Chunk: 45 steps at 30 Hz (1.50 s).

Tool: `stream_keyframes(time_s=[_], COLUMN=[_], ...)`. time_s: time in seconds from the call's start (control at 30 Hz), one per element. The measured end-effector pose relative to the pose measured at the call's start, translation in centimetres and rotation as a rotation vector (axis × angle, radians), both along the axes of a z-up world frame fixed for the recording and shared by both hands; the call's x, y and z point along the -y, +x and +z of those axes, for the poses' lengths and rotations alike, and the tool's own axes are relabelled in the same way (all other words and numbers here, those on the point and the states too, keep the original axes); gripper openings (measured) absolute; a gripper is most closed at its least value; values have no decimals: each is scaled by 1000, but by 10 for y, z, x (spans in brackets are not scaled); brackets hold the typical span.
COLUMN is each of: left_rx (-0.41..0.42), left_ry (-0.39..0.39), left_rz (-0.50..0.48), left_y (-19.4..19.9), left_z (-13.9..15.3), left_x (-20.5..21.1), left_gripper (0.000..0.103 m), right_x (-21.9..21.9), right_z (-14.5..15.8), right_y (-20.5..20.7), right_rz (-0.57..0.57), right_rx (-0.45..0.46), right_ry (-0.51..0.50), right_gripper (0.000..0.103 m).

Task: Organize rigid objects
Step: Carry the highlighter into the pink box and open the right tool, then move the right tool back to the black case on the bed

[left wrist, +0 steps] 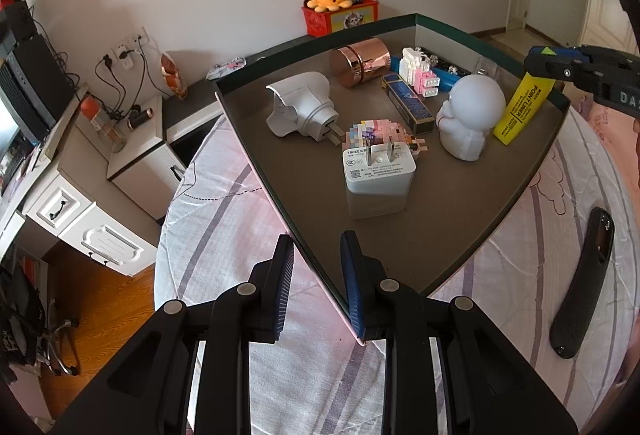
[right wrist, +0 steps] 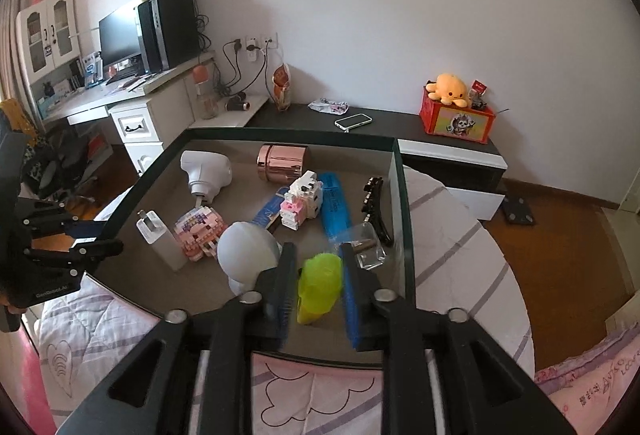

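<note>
The right gripper (right wrist: 316, 287) stands over the near right part of the box (right wrist: 400, 171), its fingers spread on either side of a yellow highlighter (right wrist: 320, 285). A gap shows on each side in the wrist view, so the highlighter looks either just let go or about to be; it leans against the near right wall, beside the white astronaut figure (left wrist: 470, 115). The left gripper (left wrist: 316, 275) straddles the near left wall of the box, fingers open, one inside and one outside, not pinching the wall.

Most of the sorting looks done. Inside the box, going from near to far, lie a white charger (left wrist: 378, 183), a pink block toy (left wrist: 380, 133), the astronaut figure, a white travel plug (left wrist: 300, 109), a dark blue stick (left wrist: 408, 103), a pink and white block figure (left wrist: 420, 73), a blue highlighter (right wrist: 334, 207), a black hair clip (right wrist: 376, 209), a small clear box (right wrist: 368, 247) and a rose-gold tin (left wrist: 362, 61).

Still outside, on the quilt (left wrist: 224, 227) to the right, lies a long black object (left wrist: 582, 283); it seems the one piece left.
</note>
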<state>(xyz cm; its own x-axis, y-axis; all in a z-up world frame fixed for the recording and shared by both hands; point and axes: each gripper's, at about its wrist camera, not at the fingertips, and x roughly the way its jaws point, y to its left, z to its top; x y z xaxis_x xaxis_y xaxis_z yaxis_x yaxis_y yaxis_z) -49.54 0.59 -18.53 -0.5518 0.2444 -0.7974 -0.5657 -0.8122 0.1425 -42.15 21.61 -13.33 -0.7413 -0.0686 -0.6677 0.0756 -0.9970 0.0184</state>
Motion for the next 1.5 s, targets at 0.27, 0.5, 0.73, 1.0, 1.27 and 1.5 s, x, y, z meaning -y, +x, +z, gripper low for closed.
stream_keyframes(time_s=[0.27,0.5,0.73,1.0,1.27,1.5], left_rx=[1,-2,12,-80,-109,-76], left_ry=[-7,-4,26,84,61,67], left_rz=[3,20,39,129,165,33], left_y=[0,1,5,52,125,183], left_z=[0,2,4,32,38,20], left_x=[0,0,4,30,30,-23], left_gripper=[24,24,27,73,82,93], right_x=[-14,-22,-39,-38,-18,-1], right_z=[8,9,-3,-19,-35,-53], right_y=[19,47,67,92,117,123], right_rz=[-28,5,20,121,290,468], right_rx=[-28,-24,20,83,137,214], right_ry=[-2,47,67,56,111,225], right_gripper=[63,69,69,69,69,69])
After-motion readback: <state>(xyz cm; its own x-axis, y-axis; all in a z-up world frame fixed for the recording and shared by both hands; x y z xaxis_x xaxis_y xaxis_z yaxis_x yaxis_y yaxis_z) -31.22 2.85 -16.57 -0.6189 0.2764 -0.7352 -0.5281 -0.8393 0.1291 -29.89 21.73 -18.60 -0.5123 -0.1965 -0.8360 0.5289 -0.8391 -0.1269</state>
